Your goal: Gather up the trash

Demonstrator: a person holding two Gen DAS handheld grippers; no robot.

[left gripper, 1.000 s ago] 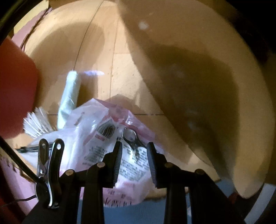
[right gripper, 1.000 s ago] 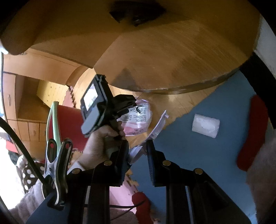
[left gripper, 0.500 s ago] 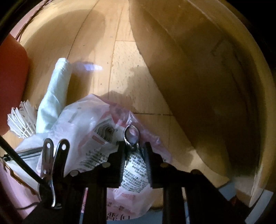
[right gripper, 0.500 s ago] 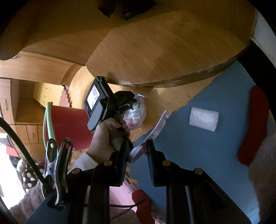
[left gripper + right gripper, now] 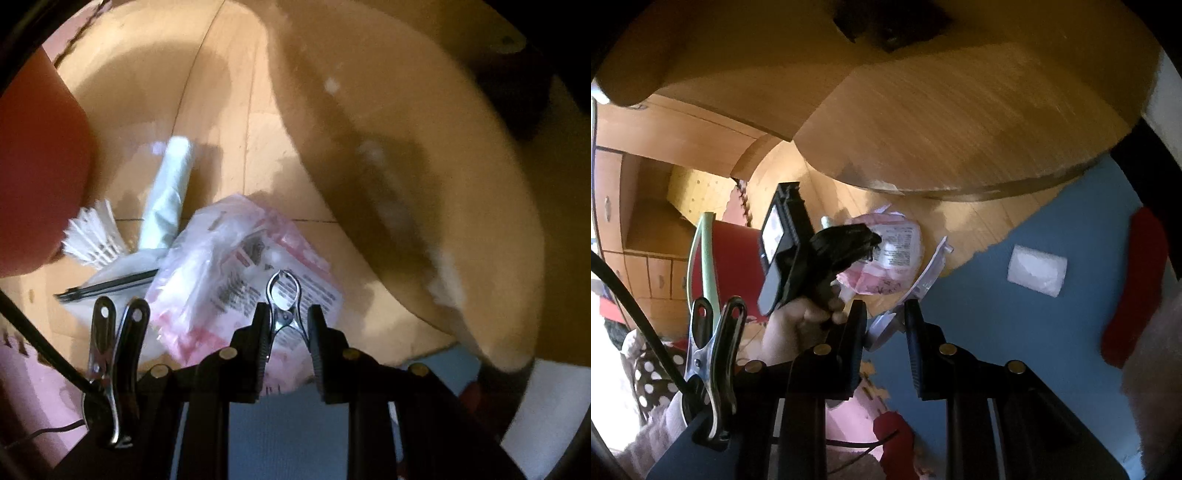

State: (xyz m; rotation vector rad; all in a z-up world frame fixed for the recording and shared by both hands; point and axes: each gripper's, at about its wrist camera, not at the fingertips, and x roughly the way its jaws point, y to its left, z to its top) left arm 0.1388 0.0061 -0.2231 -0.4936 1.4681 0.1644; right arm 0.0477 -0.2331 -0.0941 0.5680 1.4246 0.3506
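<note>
A pink and white plastic bag (image 5: 236, 273) lies on the wooden floor with a small metal clip (image 5: 282, 306) on it. My left gripper (image 5: 287, 317) is shut on the clip, its handles squeezed between the fingers. The bag also shows in the right wrist view (image 5: 890, 251), with my left gripper (image 5: 849, 243) at it. My right gripper (image 5: 884, 317) is shut on a clear plastic lid (image 5: 916, 280) held above the blue mat (image 5: 1015, 332).
A white shuttlecock (image 5: 94, 236), a rolled pale green bag (image 5: 168, 195) and a black-edged white sheet (image 5: 107, 284) lie left of the pink bag. A red bin (image 5: 33, 173) stands at left. Wooden furniture (image 5: 406, 166) overhangs at right. A white tissue (image 5: 1036, 269) lies on the mat.
My left gripper closed around the metal clip on the bag and drew back a little with it. My right gripper stayed shut on the plastic lid.
</note>
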